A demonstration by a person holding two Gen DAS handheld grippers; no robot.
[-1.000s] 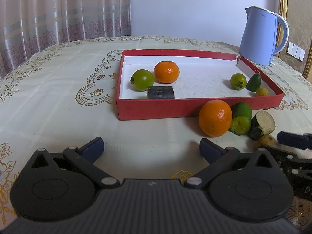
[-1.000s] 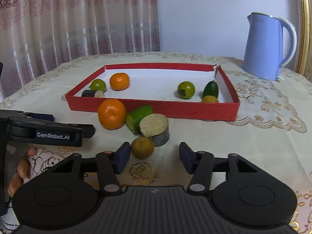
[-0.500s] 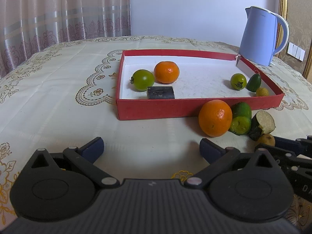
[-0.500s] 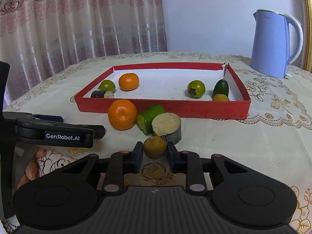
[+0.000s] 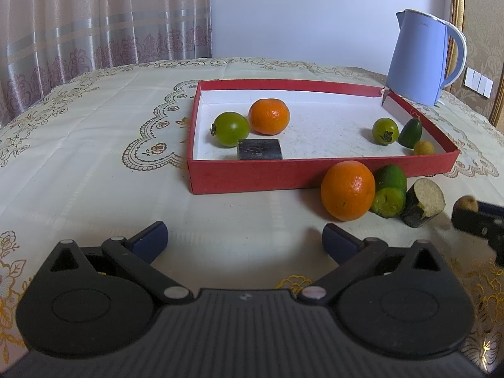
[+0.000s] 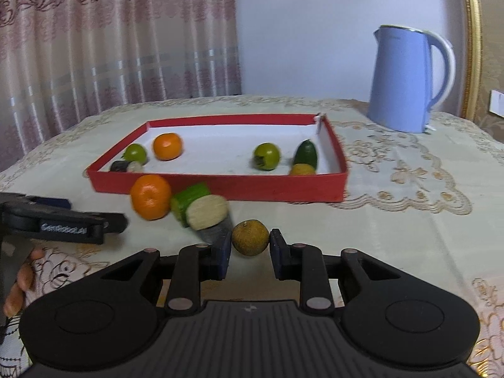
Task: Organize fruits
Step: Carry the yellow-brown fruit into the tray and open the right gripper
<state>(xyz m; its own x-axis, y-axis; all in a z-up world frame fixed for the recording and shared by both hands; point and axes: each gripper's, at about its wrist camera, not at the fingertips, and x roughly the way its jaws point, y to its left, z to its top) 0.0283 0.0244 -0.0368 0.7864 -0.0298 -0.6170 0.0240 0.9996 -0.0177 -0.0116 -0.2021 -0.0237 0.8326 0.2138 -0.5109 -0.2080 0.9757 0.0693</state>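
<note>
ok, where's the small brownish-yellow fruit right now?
In the right wrist view the small brownish-yellow fruit sits clamped in the right gripper, in front of the red tray and just right of the cut dark-skinned piece.

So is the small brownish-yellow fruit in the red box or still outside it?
Outside: the brownish-yellow fruit sits clamped in the right gripper.

left wrist: low over tablecloth (image 5: 94,157), faces red tray (image 5: 315,178) from front-left, near | right wrist: further right, same heading, close | shared: tray, blue kettle (image 6: 400,85), orange (image 5: 348,190), curtain (image 6: 110,47)
</note>
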